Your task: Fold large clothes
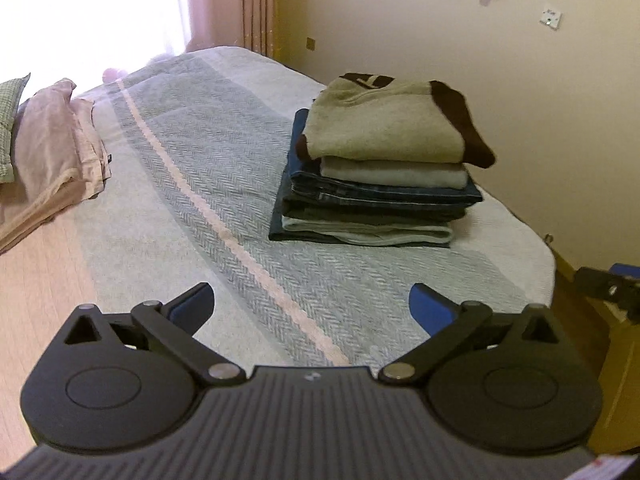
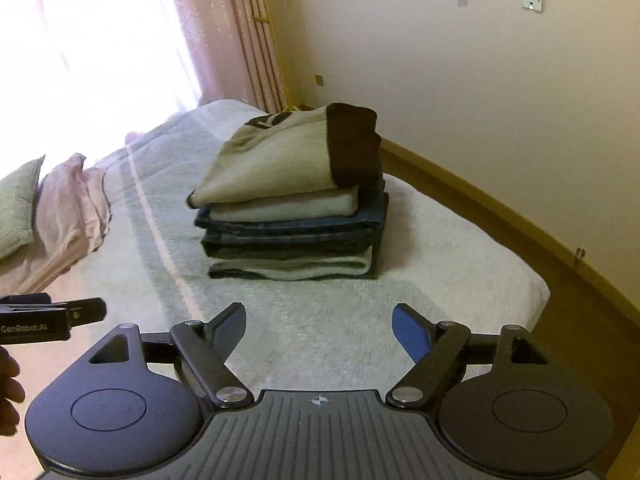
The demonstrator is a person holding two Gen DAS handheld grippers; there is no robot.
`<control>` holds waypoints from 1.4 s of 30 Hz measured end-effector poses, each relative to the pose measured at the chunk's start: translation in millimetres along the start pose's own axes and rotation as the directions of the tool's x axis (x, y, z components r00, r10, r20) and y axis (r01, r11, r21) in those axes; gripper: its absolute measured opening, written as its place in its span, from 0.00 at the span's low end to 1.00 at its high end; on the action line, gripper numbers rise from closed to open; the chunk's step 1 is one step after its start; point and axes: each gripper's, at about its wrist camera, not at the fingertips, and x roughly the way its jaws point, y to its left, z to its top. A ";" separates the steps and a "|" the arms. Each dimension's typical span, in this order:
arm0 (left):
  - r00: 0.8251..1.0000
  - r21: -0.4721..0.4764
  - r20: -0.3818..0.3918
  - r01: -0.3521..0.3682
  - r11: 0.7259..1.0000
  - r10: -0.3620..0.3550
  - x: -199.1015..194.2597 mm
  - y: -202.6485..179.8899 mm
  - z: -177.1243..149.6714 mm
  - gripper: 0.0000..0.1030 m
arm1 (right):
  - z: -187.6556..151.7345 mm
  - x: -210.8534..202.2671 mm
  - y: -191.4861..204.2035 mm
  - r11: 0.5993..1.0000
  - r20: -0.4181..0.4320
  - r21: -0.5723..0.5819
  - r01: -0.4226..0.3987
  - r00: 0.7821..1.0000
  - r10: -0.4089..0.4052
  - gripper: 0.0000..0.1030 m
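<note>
A stack of folded clothes (image 1: pixel 380 172) (image 2: pixel 292 216) rests on the bed's right side: a beige sweater with dark brown sleeves (image 1: pixel 384 124) (image 2: pixel 288 164) on top, denim and pale pieces beneath. My left gripper (image 1: pixel 312 304) hovers open over the near part of the bed, well short of the stack, nothing between its fingers. My right gripper (image 2: pixel 320 324) is also open and empty, facing the stack from a short distance. The right gripper's edge (image 1: pixel 612 292) shows at the far right in the left wrist view; the left gripper's side (image 2: pixel 52 318) shows at the left in the right wrist view.
A striped grey-green bedspread (image 1: pixel 208 184) (image 2: pixel 420 248) covers the bed. Pink bedding (image 1: pixel 56 152) (image 2: pixel 68 216) and a green pillow (image 2: pixel 18 208) lie at the far left. A cream wall (image 2: pixel 480 100) and wooden bed frame (image 2: pixel 500 216) run along the right; curtains (image 2: pixel 240 40) hang behind.
</note>
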 end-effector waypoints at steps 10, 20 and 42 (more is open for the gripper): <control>1.000 0.000 0.017 -0.013 1.000 0.013 -36.1 -3.2 -1.8 0.99 | 1.3 -26.6 11.0 1.000 0.022 -0.014 0.008 1.000 -0.008 0.76; 1.000 -0.040 0.022 -0.008 0.999 0.009 -50.1 -10.5 0.9 0.99 | 6.1 -31.2 9.0 1.000 0.032 -0.029 -0.003 0.999 0.004 0.76; 1.000 0.018 0.028 -0.008 1.000 0.007 -54.1 -22.0 -7.5 0.99 | 2.0 -31.4 19.9 1.000 0.040 -0.020 -0.004 0.999 0.005 0.76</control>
